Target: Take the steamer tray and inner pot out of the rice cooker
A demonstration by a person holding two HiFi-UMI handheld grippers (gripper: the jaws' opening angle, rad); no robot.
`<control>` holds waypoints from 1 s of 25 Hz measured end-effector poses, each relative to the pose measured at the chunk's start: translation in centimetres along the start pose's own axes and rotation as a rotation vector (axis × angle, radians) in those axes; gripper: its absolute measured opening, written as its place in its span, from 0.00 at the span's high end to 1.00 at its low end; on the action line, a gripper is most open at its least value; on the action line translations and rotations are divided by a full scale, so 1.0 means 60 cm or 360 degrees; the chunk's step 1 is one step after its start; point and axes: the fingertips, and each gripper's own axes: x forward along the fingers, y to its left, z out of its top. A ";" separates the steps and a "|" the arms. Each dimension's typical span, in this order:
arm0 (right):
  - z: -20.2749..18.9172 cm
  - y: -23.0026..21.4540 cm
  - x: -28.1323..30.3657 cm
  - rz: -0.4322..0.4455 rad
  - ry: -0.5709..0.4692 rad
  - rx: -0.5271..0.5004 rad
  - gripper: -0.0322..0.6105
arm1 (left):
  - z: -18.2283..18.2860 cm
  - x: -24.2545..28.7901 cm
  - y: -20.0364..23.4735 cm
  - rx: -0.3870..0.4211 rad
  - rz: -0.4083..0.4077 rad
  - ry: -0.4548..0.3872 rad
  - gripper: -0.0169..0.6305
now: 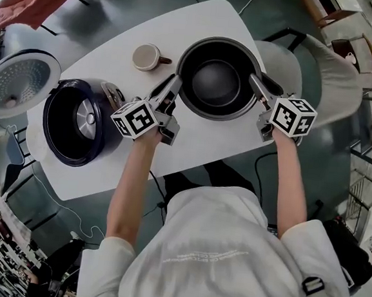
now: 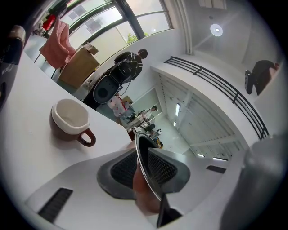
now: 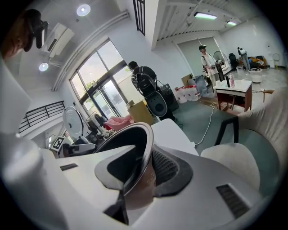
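Observation:
The dark inner pot [image 1: 217,83] is over the far middle of the white table [image 1: 192,148], outside the cooker; I cannot tell whether its base touches the table. My left gripper [image 1: 177,80] is shut on the pot's left rim [image 2: 143,155], one pad inside and one outside. On the opposite rim [image 3: 145,148] my right gripper [image 1: 253,79] is shut the same way. The black rice cooker [image 1: 78,122] stands at the table's left end, empty, its heating plate showing. Its pale dotted lid [image 1: 20,85] stands open to the left. I see no separate steamer tray.
A brown mug [image 1: 147,56] with a white inside stands on the table just left of the pot. A grey padded chair [image 1: 328,73] sits beyond the table's right end. A pink cloth [image 1: 34,2] lies at the far left. People stand far off in the room.

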 end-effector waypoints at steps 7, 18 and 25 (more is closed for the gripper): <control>0.001 0.008 0.011 0.0006 -0.0004 -0.0048 0.76 | 0.009 0.004 0.003 0.0141 0.0107 -0.0052 0.83; 0.020 0.015 -0.042 -0.0136 -0.0059 -0.0100 0.66 | 0.019 -0.040 -0.024 0.0434 0.0263 0.0089 0.76; 0.065 0.070 -0.118 -0.0307 -0.0213 -0.0449 0.67 | 0.069 -0.110 -0.077 0.0792 0.0251 0.0054 0.76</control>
